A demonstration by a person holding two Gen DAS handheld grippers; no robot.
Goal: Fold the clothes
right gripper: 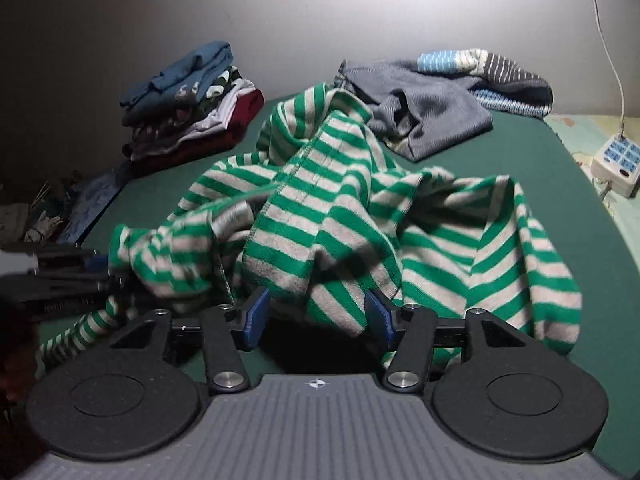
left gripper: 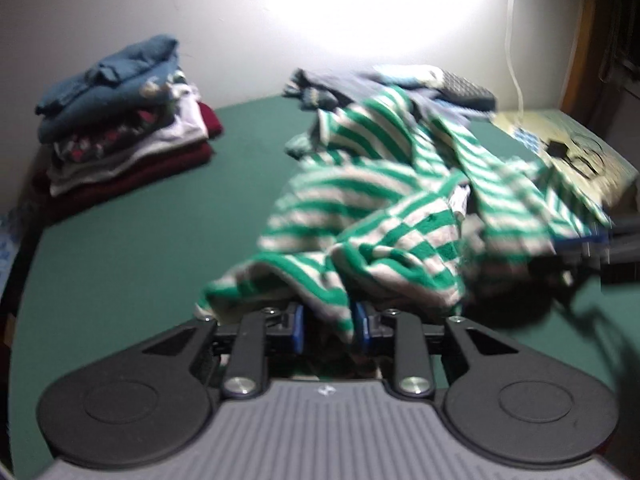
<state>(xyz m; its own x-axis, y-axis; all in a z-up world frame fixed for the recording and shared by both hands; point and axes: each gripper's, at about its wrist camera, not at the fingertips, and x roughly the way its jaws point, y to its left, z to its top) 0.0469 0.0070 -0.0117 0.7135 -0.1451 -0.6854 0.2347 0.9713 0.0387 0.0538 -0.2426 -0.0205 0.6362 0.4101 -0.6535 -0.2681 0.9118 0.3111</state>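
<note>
Bunching over both tools, the striped garment point(right gripper: 320, 216) lies crumpled on the green mat point(right gripper: 540, 184), partly lifted off it. Nearest the right camera, the right gripper point(right gripper: 316, 316) has its blue pads set fairly wide with a fold of the stripes hanging between them; whether they pinch it I cannot tell. The left gripper point(left gripper: 326, 326) has its jaws closer together with fabric draped into the gap, and its hold too is unclear through the blur.

This knit looks soft, light and floppy, so it will likely sag and slide unless taken at a seam, hem or shoulder edge.

Beyond the striped garment lies a loose grey sweater point(right gripper: 420, 116), and past that a patterned knit point(right gripper: 492, 76), both near enough to get dragged along. Left of the garment, against the wall, stands the folded stack point(right gripper: 192, 104). A white power strip point(right gripper: 618, 160) sits off the mat to the garment's right.
</note>
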